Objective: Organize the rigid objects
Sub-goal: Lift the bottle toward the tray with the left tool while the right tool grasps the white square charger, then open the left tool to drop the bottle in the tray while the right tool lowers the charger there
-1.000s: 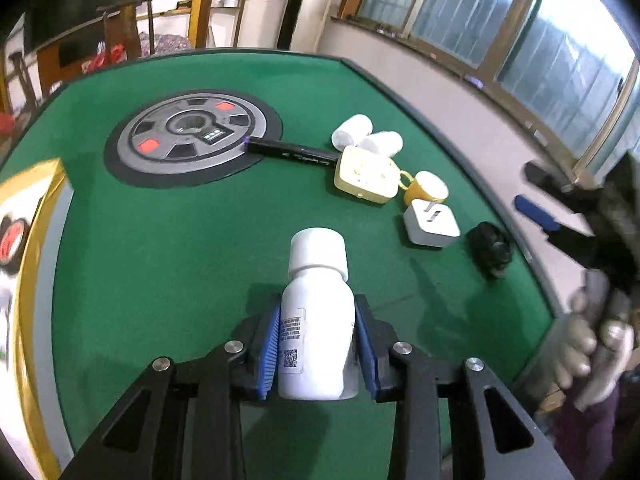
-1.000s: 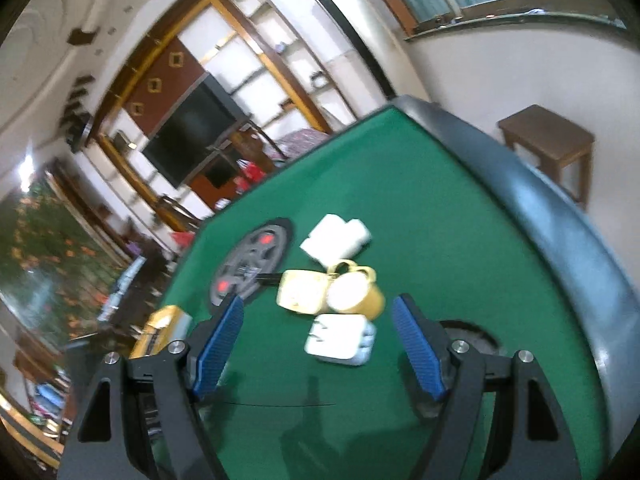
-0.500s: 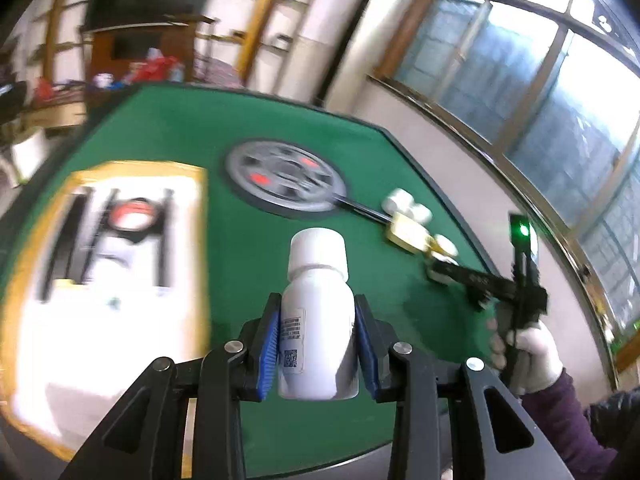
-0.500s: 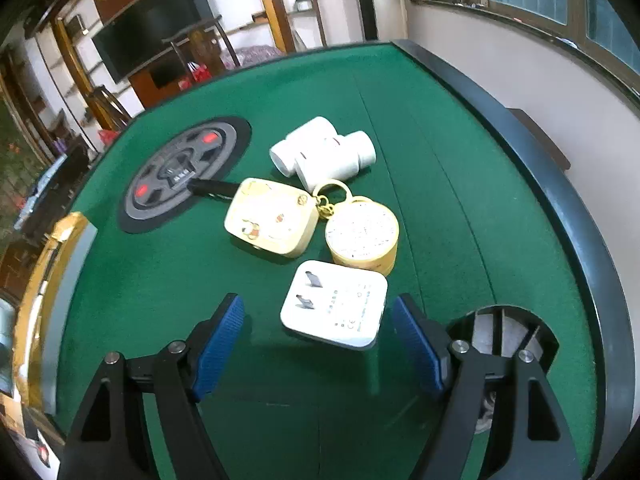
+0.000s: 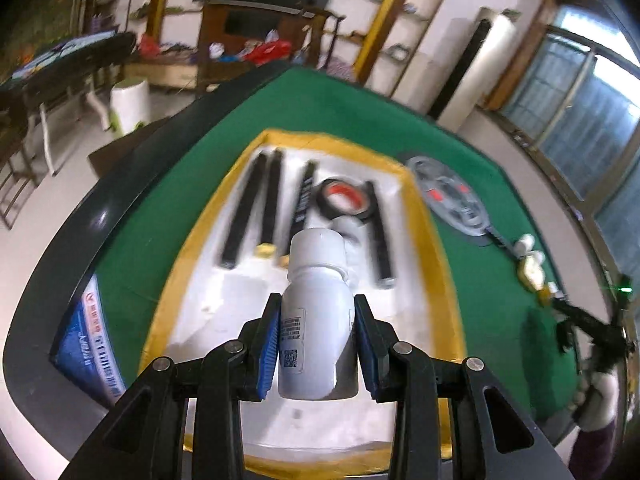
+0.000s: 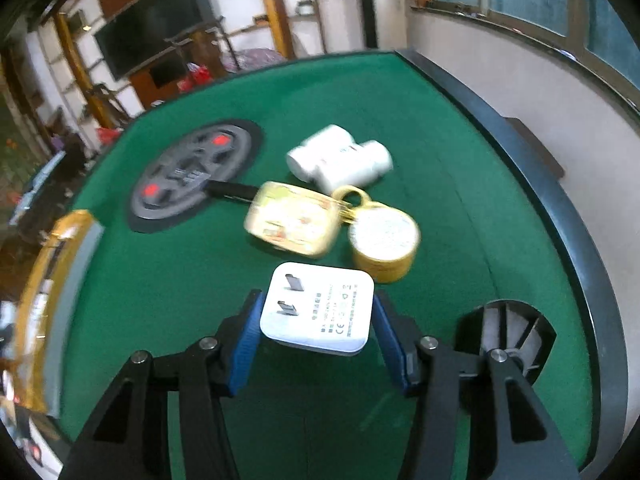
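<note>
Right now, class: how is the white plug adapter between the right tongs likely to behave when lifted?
The white plug adapter looks like a rigid plastic block, so it should stay stiff. Its flat sides face the closing right tongs, so a steady grip seems likely. The glossy shell may be slightly slippery. Lying flat on the green table, it shouldn't roll.
</note>
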`<state>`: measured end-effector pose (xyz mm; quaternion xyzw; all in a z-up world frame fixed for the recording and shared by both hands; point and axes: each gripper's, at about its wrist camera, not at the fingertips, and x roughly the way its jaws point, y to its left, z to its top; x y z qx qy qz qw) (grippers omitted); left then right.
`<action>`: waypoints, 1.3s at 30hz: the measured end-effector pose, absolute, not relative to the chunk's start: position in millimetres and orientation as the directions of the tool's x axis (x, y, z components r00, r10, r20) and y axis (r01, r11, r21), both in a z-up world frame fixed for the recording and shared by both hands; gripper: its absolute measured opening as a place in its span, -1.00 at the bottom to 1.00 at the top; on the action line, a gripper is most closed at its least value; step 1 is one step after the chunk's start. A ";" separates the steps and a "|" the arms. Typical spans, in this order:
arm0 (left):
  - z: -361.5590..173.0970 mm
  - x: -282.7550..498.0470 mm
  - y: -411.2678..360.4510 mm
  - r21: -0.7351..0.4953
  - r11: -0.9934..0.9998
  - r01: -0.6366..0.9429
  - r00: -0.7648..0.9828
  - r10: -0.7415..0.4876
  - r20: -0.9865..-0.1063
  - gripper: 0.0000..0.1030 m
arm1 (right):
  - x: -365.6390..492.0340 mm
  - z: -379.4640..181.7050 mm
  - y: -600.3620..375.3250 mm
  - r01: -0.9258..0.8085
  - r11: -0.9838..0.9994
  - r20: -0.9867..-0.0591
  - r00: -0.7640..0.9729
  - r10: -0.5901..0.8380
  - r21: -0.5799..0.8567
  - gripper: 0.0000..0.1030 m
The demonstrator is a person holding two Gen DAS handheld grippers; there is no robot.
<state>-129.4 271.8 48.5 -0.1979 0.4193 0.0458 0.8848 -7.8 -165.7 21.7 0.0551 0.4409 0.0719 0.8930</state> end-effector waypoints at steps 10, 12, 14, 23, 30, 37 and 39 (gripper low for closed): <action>16.0 -100.8 289.9 -0.240 0.918 -0.315 0.505 -0.052 -0.862 -0.30 | -37.4 64.0 -77.3 -0.327 0.914 -0.731 0.559 0.392 0.240 0.03; 16.5 -97.2 287.7 -0.222 0.925 -0.310 0.498 -0.041 -0.866 -0.17 | -38.3 65.0 -56.0 -0.366 0.893 -0.728 0.533 0.432 0.262 0.03; 17.3 -95.6 285.9 -0.244 0.920 -0.307 0.499 -0.063 -0.865 -0.02 | -40.8 66.5 -36.0 -0.401 0.874 -0.726 0.510 0.462 0.274 0.03; 60.8 -130.3 295.9 -0.323 0.905 -0.277 0.640 -0.077 -0.765 0.45 | -64.5 77.5 67.8 -0.607 0.754 -0.738 0.383 0.555 0.252 0.03; 65.9 -150.6 318.3 -0.375 0.879 -0.294 0.681 -0.082 -0.727 0.45 | -84.3 62.7 150.2 -0.739 0.652 -0.802 0.282 0.527 0.169 0.03; 57.7 -153.8 329.7 -0.401 0.869 -0.288 0.683 -0.107 -0.723 0.45 | -93.3 25.3 203.1 -0.790 0.608 -0.897 0.212 0.389 0.077 0.03; 57.8 -155.0 331.6 -0.403 0.869 -0.286 0.687 -0.107 -0.719 0.45 | -93.4 15.8 211.5 -0.795 0.604 -0.916 0.199 0.348 0.056 0.03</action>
